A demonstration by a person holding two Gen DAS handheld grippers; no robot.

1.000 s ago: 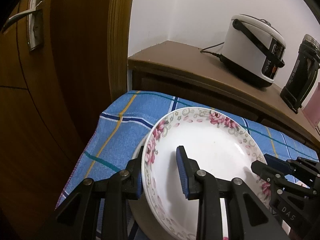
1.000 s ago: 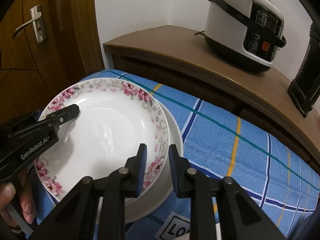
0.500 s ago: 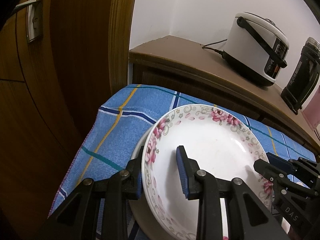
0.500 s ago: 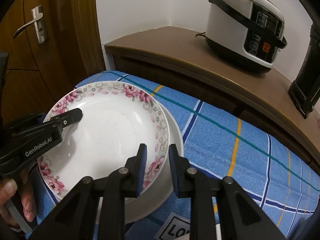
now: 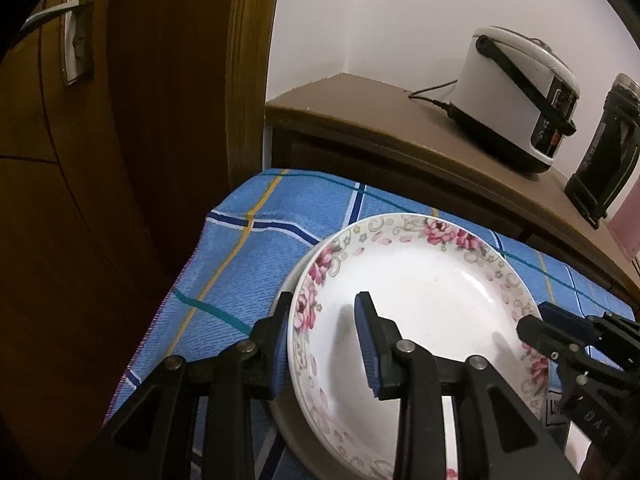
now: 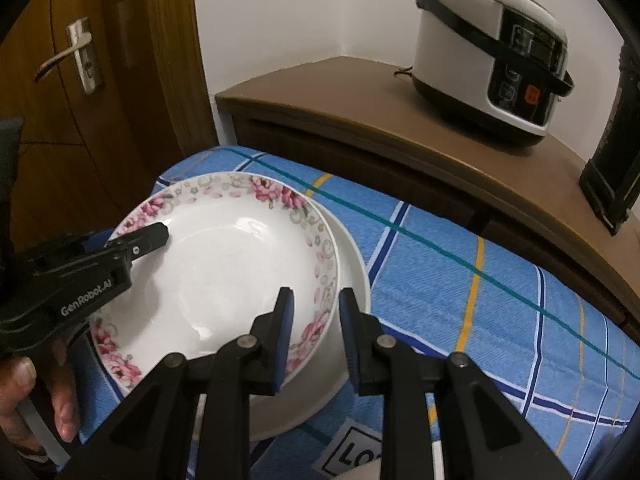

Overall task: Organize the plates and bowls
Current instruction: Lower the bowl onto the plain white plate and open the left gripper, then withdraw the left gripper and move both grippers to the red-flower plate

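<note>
Floral plate [image 5: 424, 312] set on plain white plate [image 6: 352, 264], near desk's [image 5: 256, 240] left edge. Left tongs [image 5: 324, 344] opening, rim between jaws; right tongs [image 6: 314, 336] astride opposite rim, grip not confirmed. Release advised level, both sides together; sliding to be avoided.

Table under a blue checked cloth [image 6: 460, 280]
A plain white plate [image 6: 352, 264] lies on it beneath the right gripper's [image 6: 316, 334] fingertips; a label, perhaps, nearer.
</note>
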